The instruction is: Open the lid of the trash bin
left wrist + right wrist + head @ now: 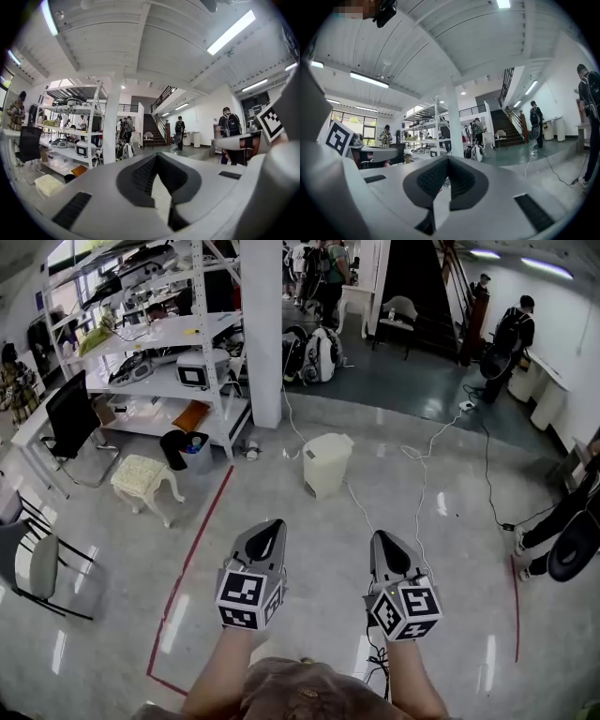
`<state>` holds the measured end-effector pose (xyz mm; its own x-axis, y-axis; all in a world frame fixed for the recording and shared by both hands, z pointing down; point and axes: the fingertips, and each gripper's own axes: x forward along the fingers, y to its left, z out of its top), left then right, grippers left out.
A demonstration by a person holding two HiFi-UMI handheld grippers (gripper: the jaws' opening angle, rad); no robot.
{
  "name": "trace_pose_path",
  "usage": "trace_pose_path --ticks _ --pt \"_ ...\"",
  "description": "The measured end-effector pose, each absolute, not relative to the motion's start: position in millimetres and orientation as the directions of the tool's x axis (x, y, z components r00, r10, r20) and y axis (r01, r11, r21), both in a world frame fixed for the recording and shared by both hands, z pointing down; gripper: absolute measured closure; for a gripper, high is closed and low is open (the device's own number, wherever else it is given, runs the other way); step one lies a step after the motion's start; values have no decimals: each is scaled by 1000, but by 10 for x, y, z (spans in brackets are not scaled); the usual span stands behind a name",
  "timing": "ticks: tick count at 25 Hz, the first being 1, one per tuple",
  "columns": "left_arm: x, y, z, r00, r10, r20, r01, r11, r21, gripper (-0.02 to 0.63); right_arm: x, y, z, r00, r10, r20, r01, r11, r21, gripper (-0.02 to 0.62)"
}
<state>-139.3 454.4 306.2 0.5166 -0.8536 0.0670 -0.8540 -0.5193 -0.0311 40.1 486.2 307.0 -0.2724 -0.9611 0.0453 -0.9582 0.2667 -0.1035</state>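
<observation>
A cream trash bin (326, 465) stands on the glossy floor ahead of me, its lid down. Both grippers are held side by side well short of it, pointing toward it. My left gripper (266, 540) is shut, its jaws meeting at the tip, with nothing held; in the left gripper view its tip (157, 157) points over the floor toward the staircase. My right gripper (388, 547) is likewise shut and empty, and its tip (447, 159) aims past the white pillar. The marker cubes sit at the rear of both grippers.
A white pillar (262, 334) and a shelving rack (159, 343) stand behind the bin. A cream stool (142, 476), a black bucket (176, 446) and a desk chair (70, 423) are at left. Red floor tape (202, 540) runs left of me. Cables (422, 474) trail right of the bin. A person (567, 526) is at right.
</observation>
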Motion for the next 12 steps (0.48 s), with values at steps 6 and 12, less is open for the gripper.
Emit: trace_pose_path --ticks 6,12 --pt "-1312 4410 3162 504 -861 71 -861 -507 -29 606 545 4716 3151 -274 -961 35 -957 269 -108 561" --pt "-1308 4001 3168 499 -863 74 -864 -502 -25 606 616 4356 3158 -264 -964 37 -960 258 -112 561"
